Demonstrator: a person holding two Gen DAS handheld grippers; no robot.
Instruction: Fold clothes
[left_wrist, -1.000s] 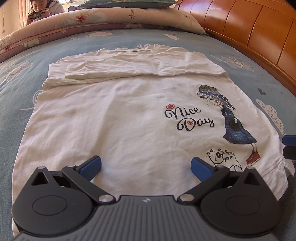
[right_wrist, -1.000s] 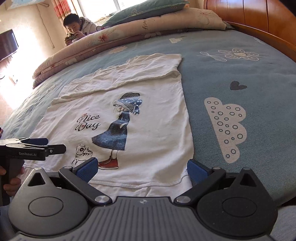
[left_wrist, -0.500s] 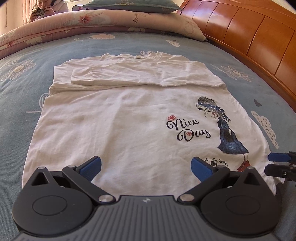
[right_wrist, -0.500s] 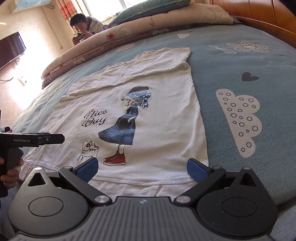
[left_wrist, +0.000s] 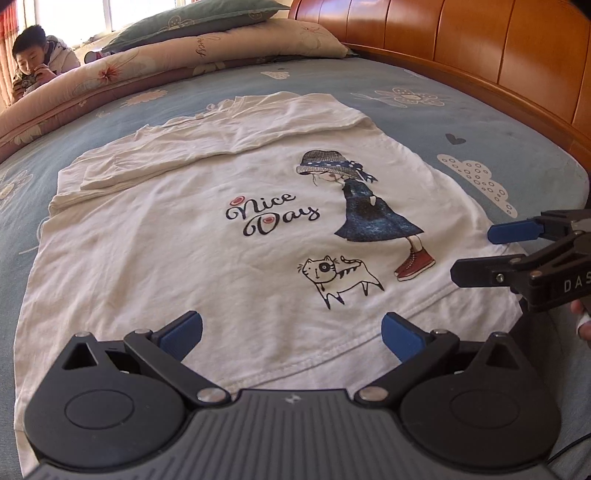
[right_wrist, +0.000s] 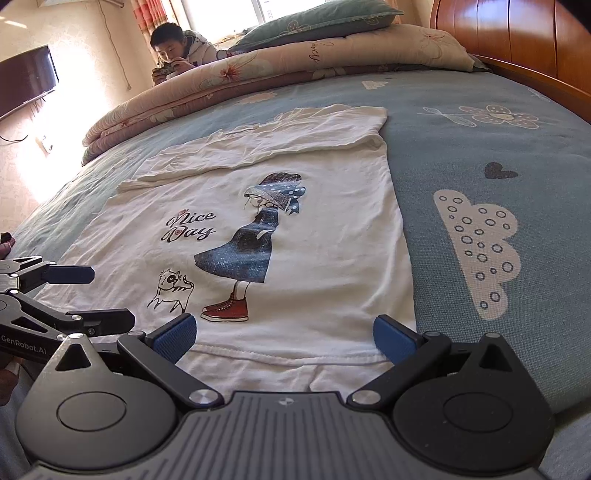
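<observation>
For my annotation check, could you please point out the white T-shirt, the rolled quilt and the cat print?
white T-shirt (left_wrist: 155, 258): left wrist view, plain chest fabric.
rolled quilt (right_wrist: 332, 51): right wrist view, its floral top side.
cat print (left_wrist: 332, 275): left wrist view, the cat's body.

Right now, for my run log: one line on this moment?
task: fold clothes | white printed cotton T-shirt flat on blue bedsheet, sleeves folded in | left gripper open | right gripper open | near hem

Sunlit bedroom (right_wrist: 85, 96), wooden headboard (left_wrist: 480, 55)
</observation>
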